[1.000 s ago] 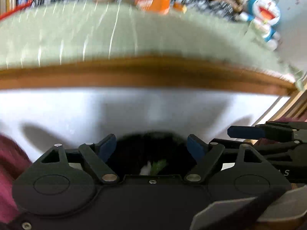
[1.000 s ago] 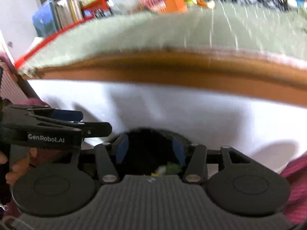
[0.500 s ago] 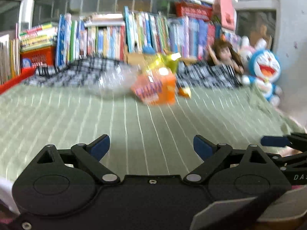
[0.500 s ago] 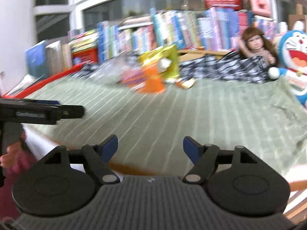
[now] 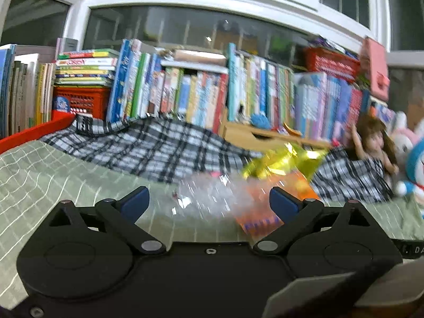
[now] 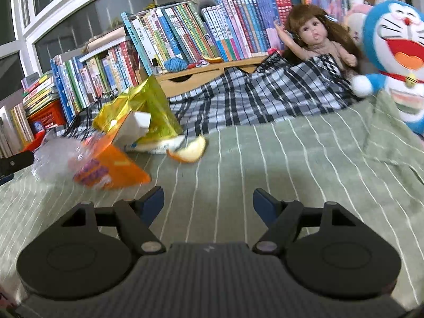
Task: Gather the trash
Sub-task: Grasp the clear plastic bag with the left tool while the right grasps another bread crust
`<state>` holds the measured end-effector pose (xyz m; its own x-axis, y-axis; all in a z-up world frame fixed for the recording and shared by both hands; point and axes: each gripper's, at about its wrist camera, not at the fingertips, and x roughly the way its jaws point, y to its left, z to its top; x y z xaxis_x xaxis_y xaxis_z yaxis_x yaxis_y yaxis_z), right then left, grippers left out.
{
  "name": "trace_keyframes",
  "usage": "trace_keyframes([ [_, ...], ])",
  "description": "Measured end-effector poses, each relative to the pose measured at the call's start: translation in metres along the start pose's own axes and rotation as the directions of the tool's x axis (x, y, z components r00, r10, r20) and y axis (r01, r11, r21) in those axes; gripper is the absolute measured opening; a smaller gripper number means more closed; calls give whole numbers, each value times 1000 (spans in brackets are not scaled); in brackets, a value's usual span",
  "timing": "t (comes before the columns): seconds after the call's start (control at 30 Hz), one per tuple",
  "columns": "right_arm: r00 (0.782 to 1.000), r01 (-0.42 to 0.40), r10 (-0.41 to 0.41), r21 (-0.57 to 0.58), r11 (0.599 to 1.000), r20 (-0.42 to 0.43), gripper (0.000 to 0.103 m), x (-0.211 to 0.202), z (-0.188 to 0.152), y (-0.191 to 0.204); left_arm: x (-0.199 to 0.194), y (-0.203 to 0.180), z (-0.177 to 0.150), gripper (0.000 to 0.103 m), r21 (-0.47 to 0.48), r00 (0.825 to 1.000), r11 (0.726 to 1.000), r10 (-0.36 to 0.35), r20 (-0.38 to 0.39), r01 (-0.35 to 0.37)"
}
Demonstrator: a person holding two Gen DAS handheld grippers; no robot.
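Left wrist view shows the left tool point(image 5: 209, 202) spread wide with nothing between its blue pads point(image 5: 135, 202); its jaws have just been opening further. Right ahead of it, close in front of the fingertips, lies a crumpled clear plastic bottle point(image 5: 204, 198), blurred, and just to the right of that an orange packet point(image 5: 267, 209), with a gold foil bag point(image 5: 283, 164) behind them. All of it rests on the green striped bedspread point(image 5: 53, 175).

From the right wrist view, the right tool point(image 6: 208, 204) is also open and empty, its jaws having opened within the last second. Only bare bedspread point(image 6: 265, 159) lies between its fingers; the trash sits ahead and to its left: the orange packet point(image 6: 111, 167), the clear bottle point(image 6: 53, 156), the gold bag point(image 6: 143, 108) with a white carton point(image 6: 135, 127) in it, and a piece of orange peel point(image 6: 189, 152) nearest the tool's centre line.

Several risks appear likely. The pile is loose and overlapping, so a closing pinch on the slick bottle could squirt it sideways or knock the packet off toward the bed's edge. Thin foil and film may fold flat under the pads and slip out on the lift. The soft bedspread could get pinched along with a wrapper and be dragged up. Both tools are heading for the same cluster, so they may collide. Beyond the pile, the checked blanket point(image 6: 265, 92), doll point(image 6: 315, 37) and blue plush toy point(image 6: 392, 53) are not trash and could be snagged by an overreach.
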<state>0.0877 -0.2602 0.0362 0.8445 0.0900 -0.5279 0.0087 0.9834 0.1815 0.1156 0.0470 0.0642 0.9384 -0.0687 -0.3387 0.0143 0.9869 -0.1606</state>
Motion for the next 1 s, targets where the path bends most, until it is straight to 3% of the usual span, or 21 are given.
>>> trace_keyframes([
  [0.1,1000,-5,4,-63,998,-14,84,26,7,9,12,2,-5,98,24,1000,1000,-4,12,4],
  [0.3,998,19,-31,-183,983,-60,84,69,15,25,26,-6,-19,99,165,1000,986,-13,11,11],
  [0.43,997,19,-37,-241,970,-72,84,86,20,29,19,-10,-24,102,224,994,972,-85,63,69],
  [0.5,996,14,-36,-258,966,-80,84,95,23,31,24,-13,-24,102,246,994,967,-87,68,68],
  [0.6,997,4,-26,-283,959,-76,84,105,25,32,37,-14,-23,102,234,994,969,-96,46,82],
  [0.7,997,-16,-7,-288,957,-79,85,115,30,30,54,-11,-23,101,196,989,970,-140,-35,145],
  [0.77,996,-29,3,-272,962,-94,86,122,31,29,62,-10,-24,97,173,985,971,-156,-73,167],
  [0.8,995,-34,7,-268,963,-98,86,124,32,28,63,-9,-25,89,166,985,972,-158,-61,167],
  [0.87,994,-52,24,-263,963,-108,86,128,32,28,63,-7,-26,68,172,987,972,-151,-46,157],
  [0.9,992,-66,37,-258,964,-117,85,130,32,29,63,-7,-27,52,178,989,973,-140,-47,146],
  [0.93,992,-75,46,-256,964,-120,83,131,32,29,63,-7,-27,51,183,991,974,-127,-51,135],
  [1.0,991,-89,60,-254,963,-120,68,130,31,30,62,-6,-28,47,178,989,974,-136,-51,143],
])
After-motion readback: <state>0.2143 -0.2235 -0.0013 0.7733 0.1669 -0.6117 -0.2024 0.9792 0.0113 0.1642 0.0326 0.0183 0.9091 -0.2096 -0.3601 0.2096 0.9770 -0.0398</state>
